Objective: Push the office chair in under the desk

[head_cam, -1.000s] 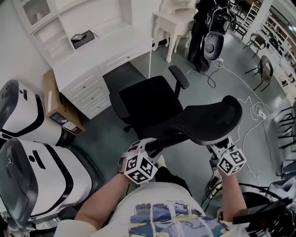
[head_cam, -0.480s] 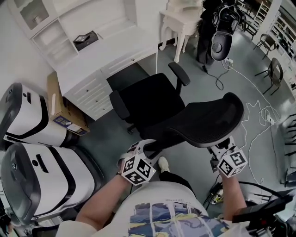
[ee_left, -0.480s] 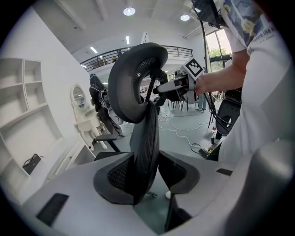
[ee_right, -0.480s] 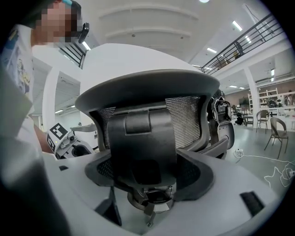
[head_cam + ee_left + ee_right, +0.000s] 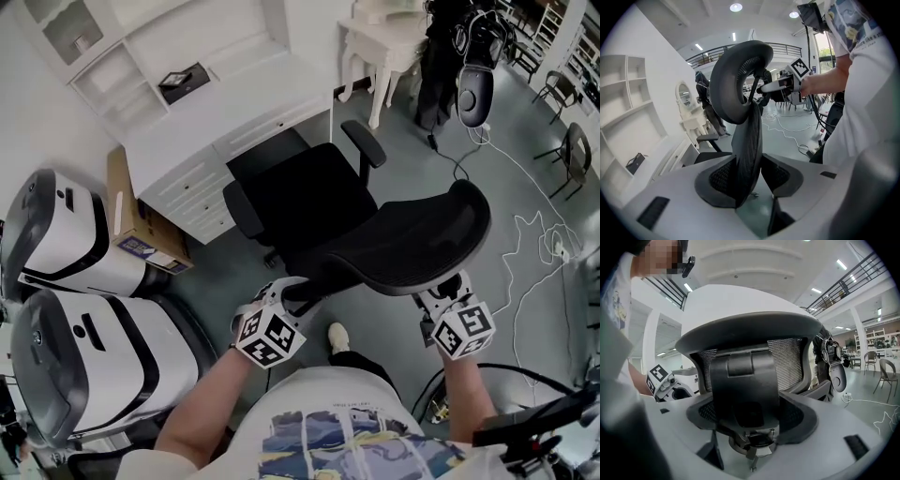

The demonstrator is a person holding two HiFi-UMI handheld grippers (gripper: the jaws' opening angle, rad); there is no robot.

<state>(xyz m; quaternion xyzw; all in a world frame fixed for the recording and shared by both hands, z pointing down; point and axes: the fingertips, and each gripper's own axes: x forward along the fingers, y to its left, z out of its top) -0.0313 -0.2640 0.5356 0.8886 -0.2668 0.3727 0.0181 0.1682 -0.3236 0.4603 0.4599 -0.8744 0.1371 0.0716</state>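
Note:
A black office chair stands before the white desk, its seat facing the knee opening and its mesh backrest toward me. My left gripper is shut on the backrest's left edge. In the left gripper view the mesh rim is pinched between the pads of that gripper. My right gripper holds the right side. In the right gripper view the jaws of that gripper clamp the black bracket behind the backrest.
Two large white rounded machines and a cardboard box stand left of the chair. A small white table and black equipment are at the far right. White cables lie on the grey floor.
The chair, held by both grippers, has rolled a little toward the desk opening. Both grips are unchanged.

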